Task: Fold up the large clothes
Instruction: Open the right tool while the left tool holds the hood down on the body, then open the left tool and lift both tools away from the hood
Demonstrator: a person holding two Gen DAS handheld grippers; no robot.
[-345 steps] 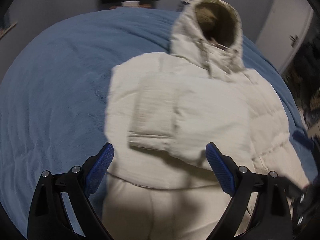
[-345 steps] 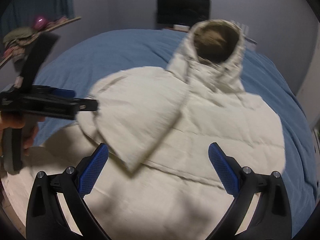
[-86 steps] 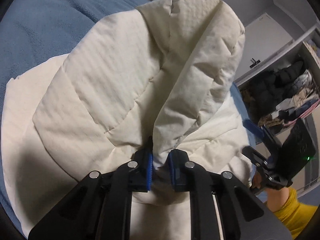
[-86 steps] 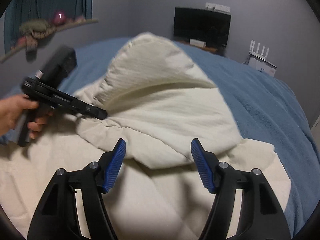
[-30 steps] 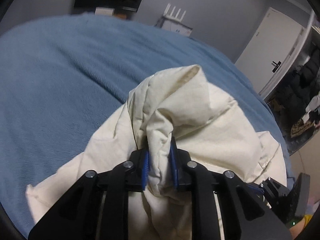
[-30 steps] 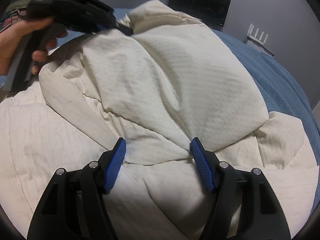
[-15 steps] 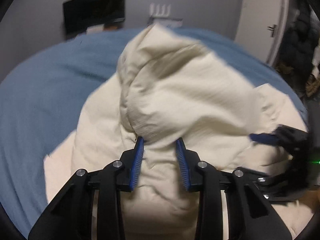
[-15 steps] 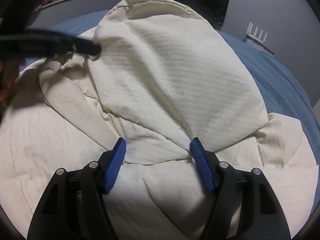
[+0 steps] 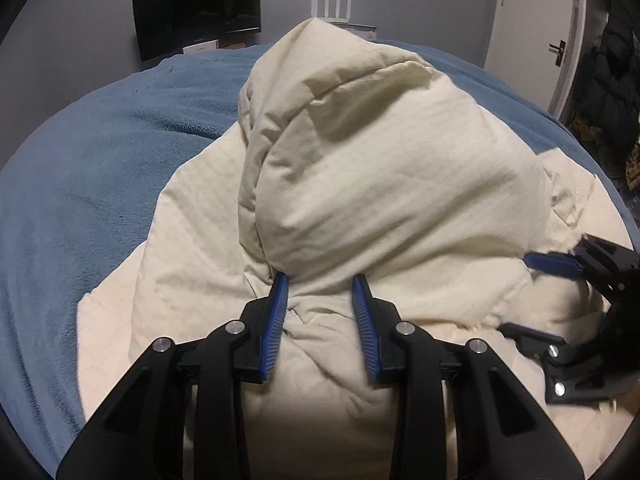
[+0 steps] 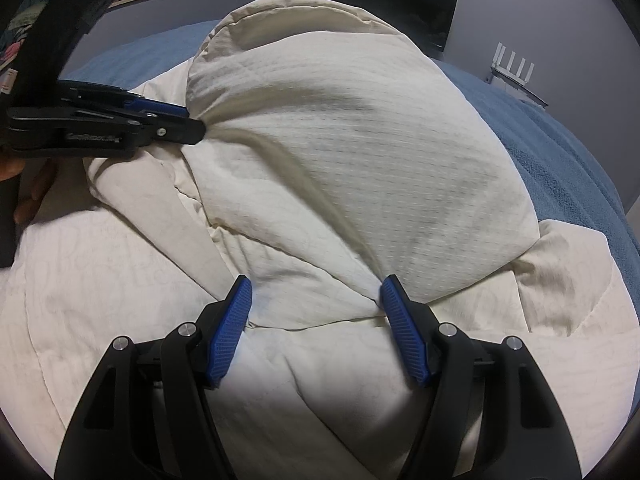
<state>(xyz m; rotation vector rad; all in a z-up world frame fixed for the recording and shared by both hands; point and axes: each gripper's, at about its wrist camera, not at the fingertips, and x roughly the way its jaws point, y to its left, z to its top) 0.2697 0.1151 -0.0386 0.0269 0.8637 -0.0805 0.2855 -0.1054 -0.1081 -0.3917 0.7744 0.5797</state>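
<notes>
A cream puffy jacket (image 9: 380, 160) lies on the blue bed cover (image 9: 80, 180), its upper part folded forward into a tall bulge (image 10: 340, 140). My left gripper (image 9: 319, 280) sits at the near edge of that bulge. Its jaws have widened, and the puffy fabric still fills the gap between the blue pads without being pinched. From the right wrist view the left gripper (image 10: 192, 130) meets the bulge's left side. My right gripper (image 10: 315, 292) hovers open over the lower edge of the fold, holding nothing. It shows at the right edge as well (image 9: 516, 294).
A dark monitor (image 9: 196, 8) and a white router (image 9: 331, 6) stand past the bed's far end. At the right are a white door (image 9: 532, 20) and dark hanging clothes (image 9: 616, 80). A hand (image 10: 28, 200) holds the left gripper's grip.
The left gripper swung round and sank a little, laying the folded part over the jacket's body, and its jaws widened from a tight pinch. The right gripper kept still.
</notes>
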